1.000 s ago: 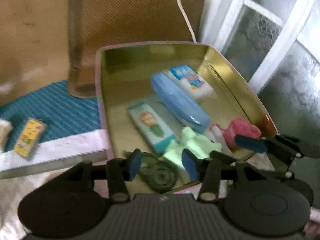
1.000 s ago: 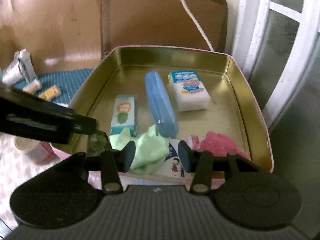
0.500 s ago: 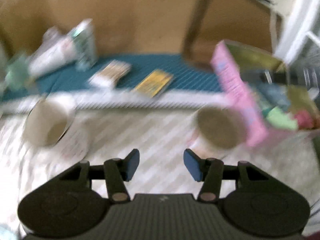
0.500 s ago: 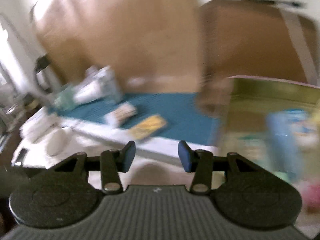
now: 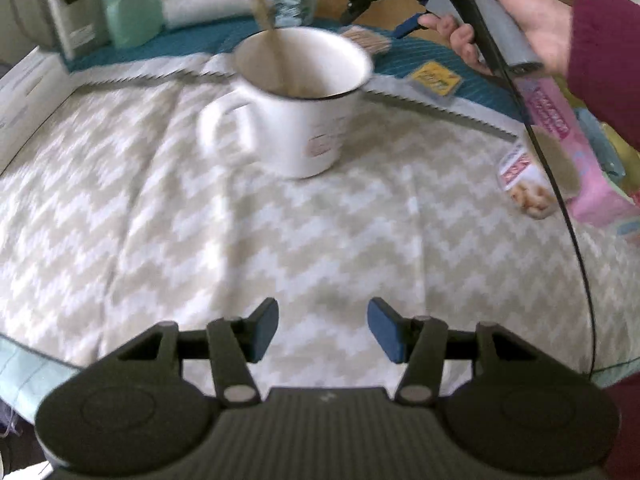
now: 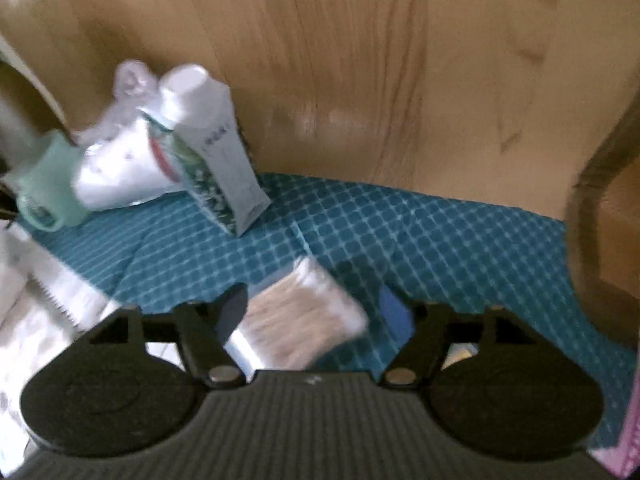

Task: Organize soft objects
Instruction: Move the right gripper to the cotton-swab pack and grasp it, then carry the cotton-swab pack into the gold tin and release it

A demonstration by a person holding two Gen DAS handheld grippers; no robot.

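My right gripper (image 6: 316, 312) is open, its jaws on either side of a clear packet of cotton swabs (image 6: 300, 318) that lies on a teal mat (image 6: 440, 232). The jaws do not touch the packet. The same gripper shows in the left wrist view (image 5: 400, 20), held by a hand over the packet (image 5: 368, 40). My left gripper (image 5: 323, 330) is open and empty above a zigzag cloth (image 5: 280, 240). The pink tin (image 5: 576, 152) stands at the right edge.
A white mug (image 5: 296, 108) with a stick in it stands on the cloth ahead of my left gripper. A tube box (image 6: 216, 164), a white pack (image 6: 120, 164) and a green box (image 6: 48, 188) lean at the mat's back. A yellow packet (image 5: 434, 78) lies on the mat.
Both grippers have swung left, away from the tin and its contents. The right one has come down over the cotton swab packet. The left one now faces the mug.
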